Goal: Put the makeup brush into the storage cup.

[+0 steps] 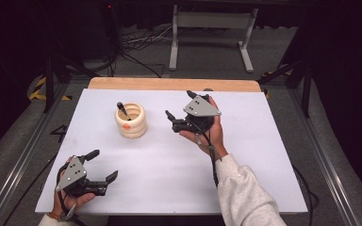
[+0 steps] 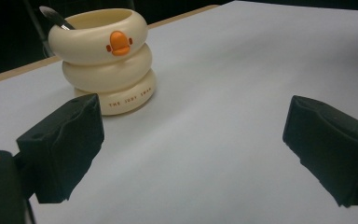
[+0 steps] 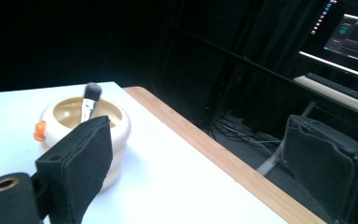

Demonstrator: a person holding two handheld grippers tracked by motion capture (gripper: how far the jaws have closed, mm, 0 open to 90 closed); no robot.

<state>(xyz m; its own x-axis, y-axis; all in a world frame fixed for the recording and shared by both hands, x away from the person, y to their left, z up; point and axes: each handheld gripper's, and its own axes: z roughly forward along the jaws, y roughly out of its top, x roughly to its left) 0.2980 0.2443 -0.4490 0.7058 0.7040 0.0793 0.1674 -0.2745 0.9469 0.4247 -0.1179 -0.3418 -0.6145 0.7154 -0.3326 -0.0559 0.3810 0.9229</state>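
A cream ringed holder with an orange duck beak stands on the white table, left of centre. A dark-tipped brush stands inside it, leaning on the rim. The holder and brush show far left in the left gripper view; the right gripper view has the holder and brush behind its left jaw. My right gripper hovers just right of the holder, open, nothing between its jaws. My left gripper rests near the table's front left corner, open and holding nothing.
A wooden strip edges the far side of the white table top. Beyond it the floor carries cables and a grey stand. A lit monitor glows at the right gripper view's upper right.
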